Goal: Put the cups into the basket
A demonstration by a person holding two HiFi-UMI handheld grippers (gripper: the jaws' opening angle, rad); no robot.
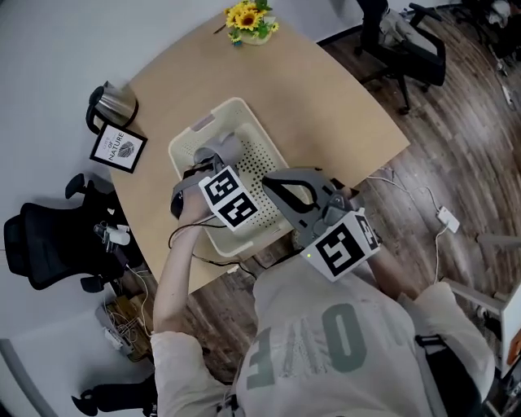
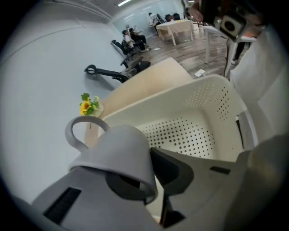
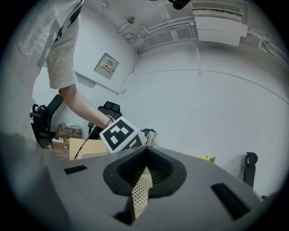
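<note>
Wooden table (image 1: 342, 98). Cream basket (image 1: 203, 122) on it, near wall pinched tight in right gripper (image 3: 143, 173). Grey cup (image 2: 115, 151) above basket interior, wall clamped by left gripper (image 2: 149, 176) (likely stiff, slick, chippable). Best hold: rim wall, not handle.

Bright, even overhead light is filling the room, leaving only soft shadows on the table (image 1: 326, 89). Both gripper views are bulging like fisheyes and darkening to black at the corners, and the cup (image 2: 118, 153) nearest the lens is blurring.

A light wooden table (image 1: 326, 89) carries a cream basket (image 1: 232, 104), kettle (image 1: 114, 102), framed card (image 1: 119, 148) — and yellow flowers (image 1: 248, 18).
</note>
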